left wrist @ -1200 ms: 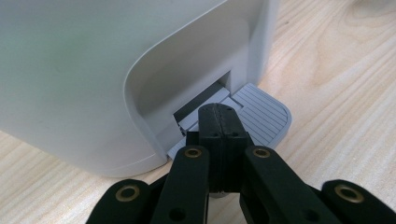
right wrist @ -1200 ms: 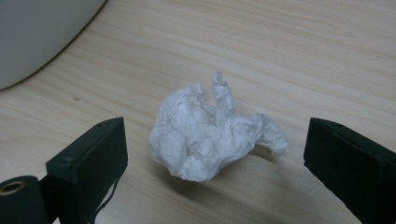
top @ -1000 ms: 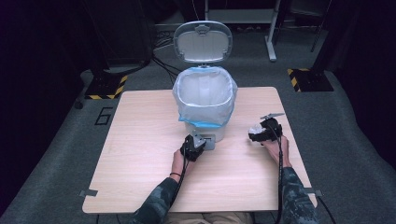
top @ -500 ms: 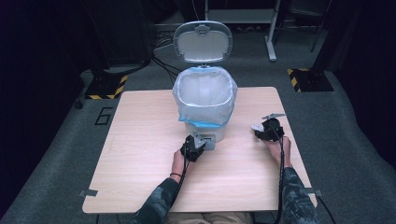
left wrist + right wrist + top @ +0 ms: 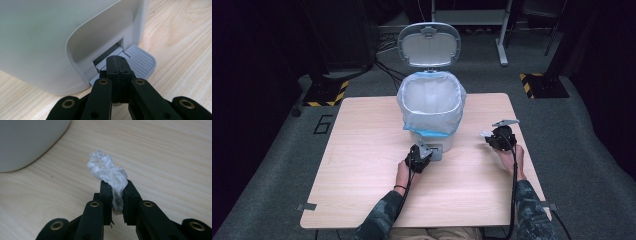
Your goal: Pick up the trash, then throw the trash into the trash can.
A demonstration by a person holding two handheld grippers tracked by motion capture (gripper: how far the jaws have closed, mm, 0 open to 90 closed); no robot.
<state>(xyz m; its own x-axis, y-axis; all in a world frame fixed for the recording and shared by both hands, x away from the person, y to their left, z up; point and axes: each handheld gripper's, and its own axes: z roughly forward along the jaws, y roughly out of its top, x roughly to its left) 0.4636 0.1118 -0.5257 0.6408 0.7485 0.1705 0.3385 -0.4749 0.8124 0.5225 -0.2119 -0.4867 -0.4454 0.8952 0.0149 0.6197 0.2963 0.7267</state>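
While the lid [image 5: 429, 45] of the pedal bin [image 5: 432, 117] stands upright at the bin's far side, its pale rounded-rectangle underside facing the person, the left gripper [image 5: 418, 158] sits at the foot of the bin's near face with its black jaws pressed flat together, nothing between them. Seen from the left gripper view, those joined tips [image 5: 117, 65] rest over the pedal [image 5: 138, 62], a grey plastic tongue with fine parallel ribs and a rounded outer edge that sticks out of a recessed slot in the bin's smooth, matte, light-grey wall and points away from the bin toward the person. A thin, translucent liner bag [image 5: 430, 102] with a bluish hem is folded over the bin's rim, crinkled and glossy. To the right of the bin, well apart from it, the right gripper [image 5: 494, 136] is clamped on a crumpled wad of white tissue [image 5: 108, 171]; the wad is soft and creased, longer than wide, its long axis running along the jaws and its loose end jutting beyond the tips above the tabletop [image 5: 362, 165], a light wood-grain surface with fine straight streaks.
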